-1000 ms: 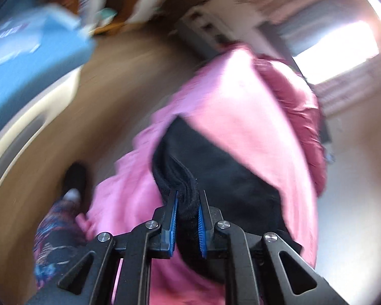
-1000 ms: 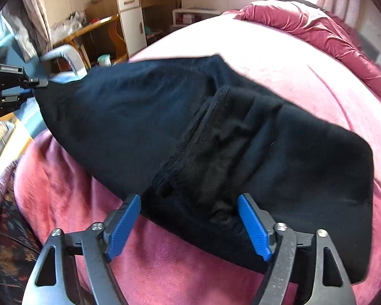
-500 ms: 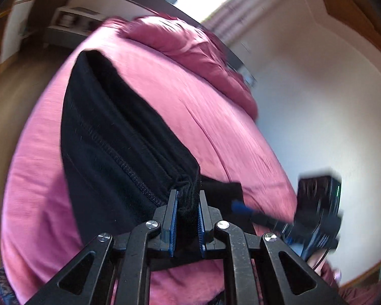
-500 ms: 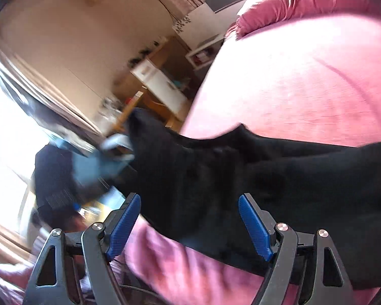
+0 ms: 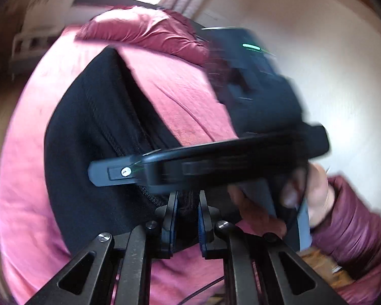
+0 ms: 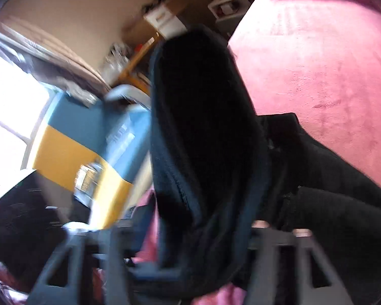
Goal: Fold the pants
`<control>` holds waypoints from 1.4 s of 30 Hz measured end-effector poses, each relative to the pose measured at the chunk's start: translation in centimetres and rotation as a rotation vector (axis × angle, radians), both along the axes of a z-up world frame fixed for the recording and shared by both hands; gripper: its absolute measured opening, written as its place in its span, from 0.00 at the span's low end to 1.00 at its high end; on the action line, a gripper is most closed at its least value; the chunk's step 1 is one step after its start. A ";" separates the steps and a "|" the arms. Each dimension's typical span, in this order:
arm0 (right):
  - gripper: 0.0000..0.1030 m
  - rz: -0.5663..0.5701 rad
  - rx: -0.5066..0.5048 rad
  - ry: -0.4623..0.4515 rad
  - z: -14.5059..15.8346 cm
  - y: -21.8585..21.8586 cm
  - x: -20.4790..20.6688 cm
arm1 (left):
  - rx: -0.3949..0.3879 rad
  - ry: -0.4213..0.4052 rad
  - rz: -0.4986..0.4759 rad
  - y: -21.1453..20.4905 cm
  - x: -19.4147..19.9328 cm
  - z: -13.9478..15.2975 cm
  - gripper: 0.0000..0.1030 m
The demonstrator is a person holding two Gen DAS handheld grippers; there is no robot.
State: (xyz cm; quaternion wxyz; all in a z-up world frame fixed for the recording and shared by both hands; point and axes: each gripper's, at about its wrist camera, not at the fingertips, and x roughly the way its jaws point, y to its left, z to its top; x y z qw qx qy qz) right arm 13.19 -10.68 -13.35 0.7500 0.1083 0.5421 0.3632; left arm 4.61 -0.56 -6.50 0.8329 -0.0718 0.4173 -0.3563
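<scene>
My left gripper (image 5: 186, 218) has its jaws pinched on a bunched edge of the black pants (image 5: 89, 137), which trail over the pink bed (image 5: 25, 178) toward its far end; my right gripper (image 6: 203, 256) is blurred, jaws closing with pants cloth between them; it crosses the left view, gripped by a hand (image 5: 307, 198) in a maroon sleeve (image 5: 355, 228).

Bed under me: pink blanket (image 5: 180, 94) covers it.
On it: black pants (image 5: 89, 137), one end lifted in my jaws.
Far end: crumpled maroon quilt (image 5: 144, 30).
</scene>
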 end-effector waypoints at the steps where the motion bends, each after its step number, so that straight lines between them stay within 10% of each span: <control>1: 0.14 -0.008 0.018 0.006 0.0 -0.3 0.2 | 0.004 -0.009 -0.010 0.1 -0.1 0.3 0.14; 6: 0.14 -0.044 0.058 -0.028 1.4 -1.9 -0.2 | -0.220 0.008 -0.050 5.9 -0.2 2.9 0.18; 13: 0.14 -0.092 0.104 -0.098 4.9 -4.8 -2.7 | -0.238 0.088 0.228 12.8 2.2 1.0 0.18; 27: 0.14 -0.248 0.088 -0.086 4.5 -15.1 -6.1 | -0.120 0.181 0.053 1.8 6.5 -3.9 0.18; 42: 0.24 -0.534 0.155 0.152 -8.5 -25.9 -8.2 | 0.068 0.290 -0.110 -5.8 4.0 -9.8 0.18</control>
